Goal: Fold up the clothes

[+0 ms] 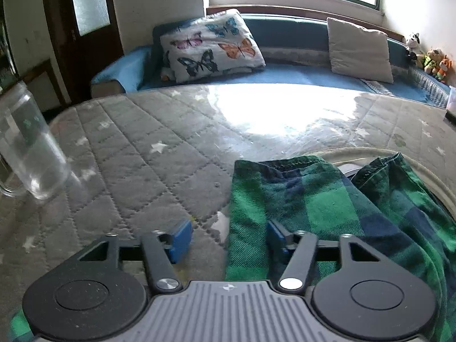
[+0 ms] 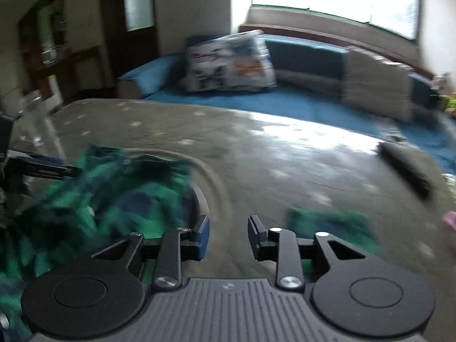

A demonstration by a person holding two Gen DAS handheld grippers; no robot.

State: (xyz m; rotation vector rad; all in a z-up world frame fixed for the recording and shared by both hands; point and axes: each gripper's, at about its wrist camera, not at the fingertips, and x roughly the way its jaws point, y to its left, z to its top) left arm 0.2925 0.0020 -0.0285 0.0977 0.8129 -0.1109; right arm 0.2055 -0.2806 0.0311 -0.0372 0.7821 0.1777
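A green and navy plaid garment (image 1: 327, 199) lies on the grey quilted table cover (image 1: 136, 154), two cuffed ends pointing away from me. My left gripper (image 1: 228, 236) hovers low over its left edge, open, the right finger above the cloth and the left finger above bare quilt. In the blurred right wrist view the same plaid garment (image 2: 114, 199) is bunched at the left, with a smaller patch at the right (image 2: 327, 225). My right gripper (image 2: 228, 233) is open over bare table between them, holding nothing. The left gripper's fingers (image 2: 42, 168) show at the far left.
A clear glass mug (image 1: 28, 148) stands on the table at the left. A round cream mat (image 1: 413, 159) lies under the garment. Behind the table, a blue daybed holds a butterfly pillow (image 1: 211, 45), a beige cushion (image 1: 359, 48) and soft toys (image 1: 430, 59). A dark object (image 2: 404, 168) lies at the right.
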